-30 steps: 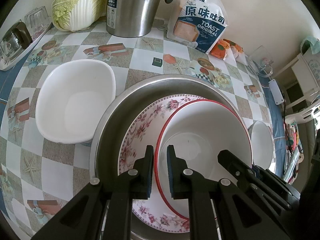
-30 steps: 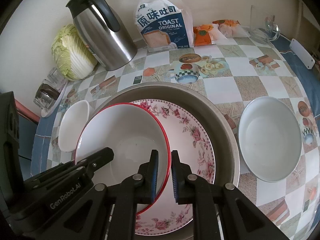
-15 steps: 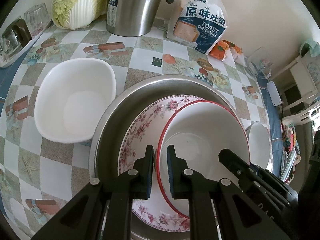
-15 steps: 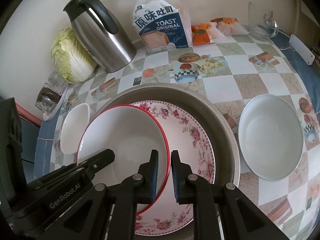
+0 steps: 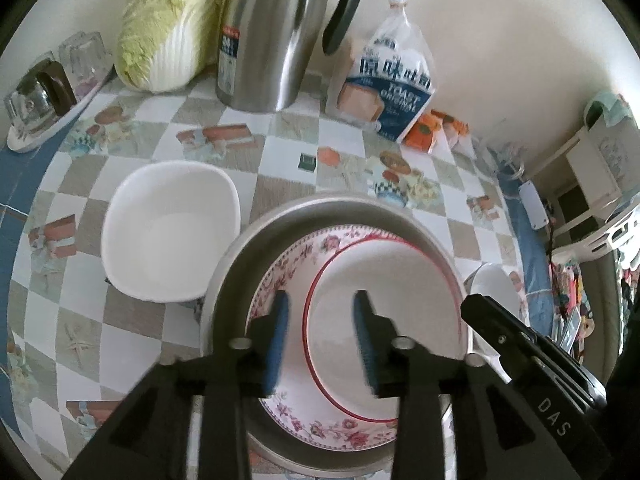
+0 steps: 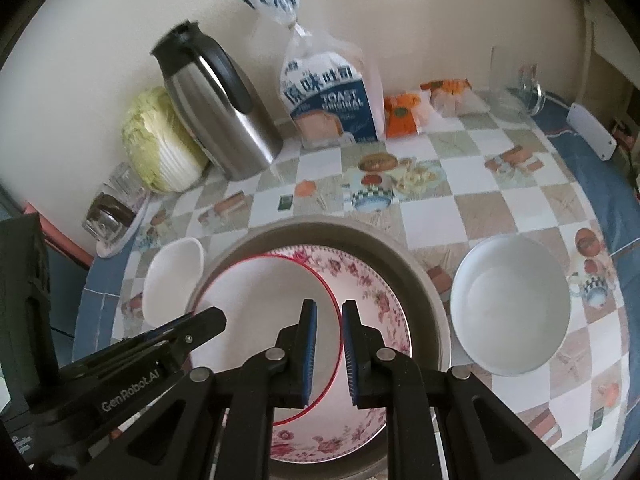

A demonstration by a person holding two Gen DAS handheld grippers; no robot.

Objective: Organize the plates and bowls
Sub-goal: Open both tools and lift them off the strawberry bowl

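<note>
Both grippers point steeply down over the red-rimmed bowl (image 5: 384, 300), which sits on the floral plate (image 6: 372, 300) inside the metal basin (image 5: 224, 280). The left gripper (image 5: 320, 336) has just been opening, its fingers straddling the bowl's rim without touching. The right gripper (image 6: 329, 344) (fingers narrow) pinches the opposite rim.

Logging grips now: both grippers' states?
Left gripper: open, jaws just opened; rim of red-rimmed bowl between them, ungripped.
Right gripper: closed on the bowl's rim.

left gripper (image 5: 320, 336): my jaws just opened up, nothing pinched, pointing steeply down
right gripper (image 6: 329, 344): jaws nearly closed, narrow gap, angled down too
</note>
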